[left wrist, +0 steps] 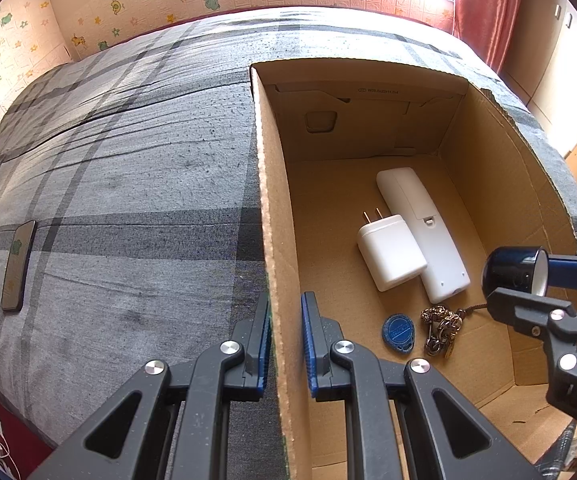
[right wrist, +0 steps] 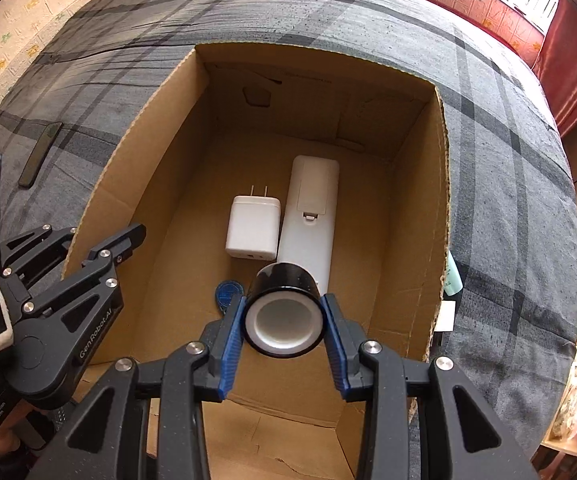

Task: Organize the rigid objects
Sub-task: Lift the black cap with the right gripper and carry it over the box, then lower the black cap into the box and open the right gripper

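Lying flat on the grey plaid bedspread point(left wrist: 128, 184), well apart from the cardboard box point(left wrist: 284, 320): a phone point(left wrist: 18, 266) in a dark case. Straddling the box's left wall: the left gripper point(left wrist: 286, 340), blue pads point(left wrist: 308, 344) close on either side of the cardboard (actual pinch on the wall cannot be told). Resting on the box floor, left to right: a white charger point(left wrist: 390, 252) with prongs pointing toward the far wall, touching a white remote point(left wrist: 424, 232) lying back side up. Sitting nearer the front edge: a blue key tag point(left wrist: 398, 330), just beside a brass-coloured keychain point(left wrist: 442, 330). Hanging above the box floor, over the near end of the remote: the right gripper point(right wrist: 284, 330), clamping a black roll of tape point(right wrist: 284, 312) with a white core, held on its side between both blue pads, open end facing the camera. Showing just outside the box's right wall: a pale green item point(right wrist: 453, 278), mostly hidden.
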Action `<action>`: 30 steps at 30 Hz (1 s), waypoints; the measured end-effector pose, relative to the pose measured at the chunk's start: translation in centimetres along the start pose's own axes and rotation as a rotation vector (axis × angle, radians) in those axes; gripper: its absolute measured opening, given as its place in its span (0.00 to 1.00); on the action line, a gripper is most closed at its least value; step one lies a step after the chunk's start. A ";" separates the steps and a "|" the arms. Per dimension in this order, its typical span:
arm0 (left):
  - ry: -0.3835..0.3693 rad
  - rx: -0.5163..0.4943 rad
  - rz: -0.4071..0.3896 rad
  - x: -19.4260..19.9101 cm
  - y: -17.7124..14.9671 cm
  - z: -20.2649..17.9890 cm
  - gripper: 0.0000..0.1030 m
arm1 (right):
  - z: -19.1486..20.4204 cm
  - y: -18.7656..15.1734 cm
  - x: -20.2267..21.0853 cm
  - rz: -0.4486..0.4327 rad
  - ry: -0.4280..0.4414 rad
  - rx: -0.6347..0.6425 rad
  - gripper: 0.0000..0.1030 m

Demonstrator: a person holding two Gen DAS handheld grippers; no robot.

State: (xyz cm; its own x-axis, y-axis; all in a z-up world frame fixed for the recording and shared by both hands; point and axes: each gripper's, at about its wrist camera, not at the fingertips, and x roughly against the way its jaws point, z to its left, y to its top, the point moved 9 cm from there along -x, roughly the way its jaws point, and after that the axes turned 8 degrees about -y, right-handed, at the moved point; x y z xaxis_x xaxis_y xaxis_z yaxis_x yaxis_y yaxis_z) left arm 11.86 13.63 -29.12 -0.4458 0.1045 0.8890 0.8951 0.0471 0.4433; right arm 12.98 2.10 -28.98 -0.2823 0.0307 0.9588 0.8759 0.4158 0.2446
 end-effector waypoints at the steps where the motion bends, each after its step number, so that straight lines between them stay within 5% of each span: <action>1: 0.000 0.001 0.000 0.0 0.0 0.0 0.15 | 0.1 -0.1 -0.3 0.009 0.000 0.000 0.39; 12: -0.001 0.000 0.000 0.0 0.0 0.0 0.15 | 1.2 -1.6 -3.6 0.092 0.002 0.009 0.39; 30: 0.003 -0.003 0.000 0.1 -0.1 0.0 0.15 | 0.7 -1.9 -4.7 0.098 0.020 -0.020 0.39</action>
State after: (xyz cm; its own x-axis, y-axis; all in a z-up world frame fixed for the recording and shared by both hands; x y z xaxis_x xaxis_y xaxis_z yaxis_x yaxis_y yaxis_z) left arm 11.79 13.63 -29.09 -0.4460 0.1013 0.8893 0.8950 0.0438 0.4439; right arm 12.37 1.77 -34.05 -0.1876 0.0521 0.9809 0.9067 0.3932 0.1525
